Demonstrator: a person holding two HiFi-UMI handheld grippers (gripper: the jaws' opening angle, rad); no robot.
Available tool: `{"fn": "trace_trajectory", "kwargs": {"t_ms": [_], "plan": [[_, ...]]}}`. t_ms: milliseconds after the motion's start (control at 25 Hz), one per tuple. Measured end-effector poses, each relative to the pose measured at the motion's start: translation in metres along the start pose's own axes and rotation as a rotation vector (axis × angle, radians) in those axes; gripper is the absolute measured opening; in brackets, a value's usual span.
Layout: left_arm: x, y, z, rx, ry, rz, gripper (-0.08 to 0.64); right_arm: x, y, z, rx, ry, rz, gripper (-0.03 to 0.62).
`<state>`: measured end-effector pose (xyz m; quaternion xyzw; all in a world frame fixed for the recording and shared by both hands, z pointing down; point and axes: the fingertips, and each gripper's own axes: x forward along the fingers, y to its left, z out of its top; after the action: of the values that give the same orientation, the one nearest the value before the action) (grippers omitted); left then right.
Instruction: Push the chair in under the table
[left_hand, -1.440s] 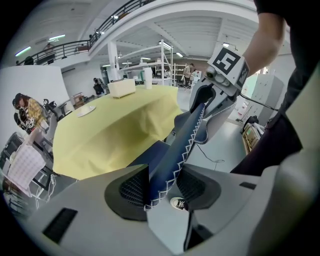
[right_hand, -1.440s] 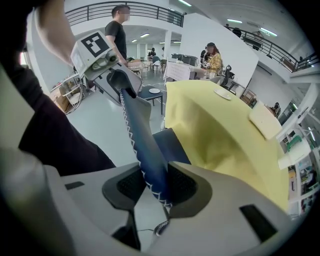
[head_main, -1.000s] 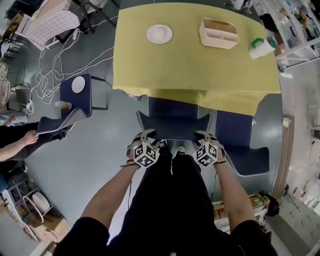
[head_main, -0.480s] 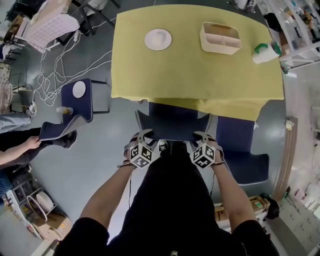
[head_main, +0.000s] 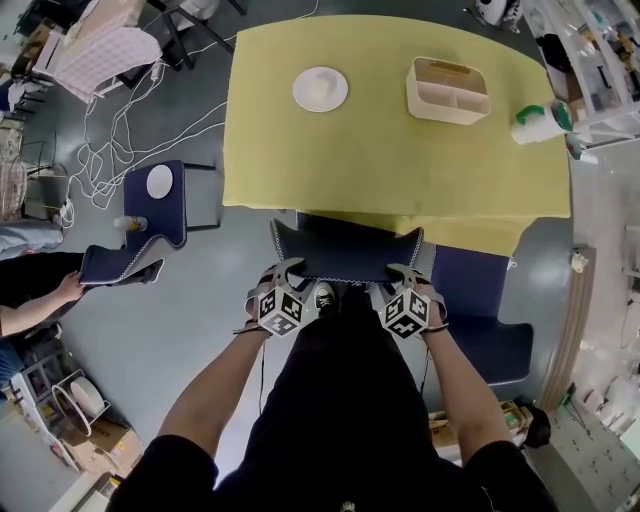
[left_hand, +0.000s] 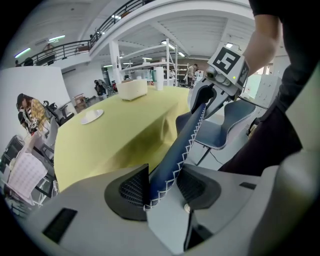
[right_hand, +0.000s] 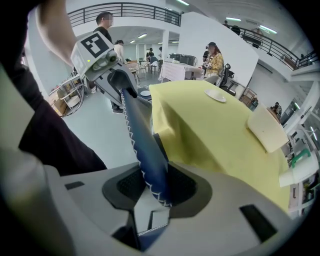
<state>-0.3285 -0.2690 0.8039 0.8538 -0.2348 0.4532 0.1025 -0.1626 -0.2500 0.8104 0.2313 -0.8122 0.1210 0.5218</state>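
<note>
Gripping chair backrest (head_main: 345, 252) — left tool (head_main: 288, 268), right tool (head_main: 408, 270) | pinch visible only in gripper views

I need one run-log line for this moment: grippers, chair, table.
left gripper: shut on chair back | right gripper: shut on chair back | chair: partly under table | task: not finished

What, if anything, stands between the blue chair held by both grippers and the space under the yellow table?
Nothing visible does. The chair already reaches under the hanging cloth of the table. A second chair stands to its right, beside the path. The cloth hides the space beneath.
</note>
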Motion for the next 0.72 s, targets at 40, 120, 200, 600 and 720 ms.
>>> {"fn": "trace_trajectory", "kwargs": {"t_ms": [40,120,200,600,720], "plan": [[0.001,0.003,0.001,-0.002,0.001,0.003,0.181,0.001,-0.003,0.002,-0.002,-0.001,0.000,0.130],[0.003,0.009,0.004,-0.003,-0.001,0.009,0.181,0.003,-0.010,0.004,-0.005,-0.004,-0.001,0.130],[0.006,0.014,0.008,-0.004,-0.005,0.012,0.181,0.004,-0.016,0.007,-0.005,-0.007,-0.002,0.130],[0.014,0.028,0.021,-0.013,-0.010,0.025,0.181,0.006,-0.038,0.011,-0.016,-0.009,-0.001,0.130],[0.016,0.032,0.023,-0.015,-0.009,0.027,0.181,0.008,-0.043,0.013,-0.015,-0.012,-0.002,0.130]]}}
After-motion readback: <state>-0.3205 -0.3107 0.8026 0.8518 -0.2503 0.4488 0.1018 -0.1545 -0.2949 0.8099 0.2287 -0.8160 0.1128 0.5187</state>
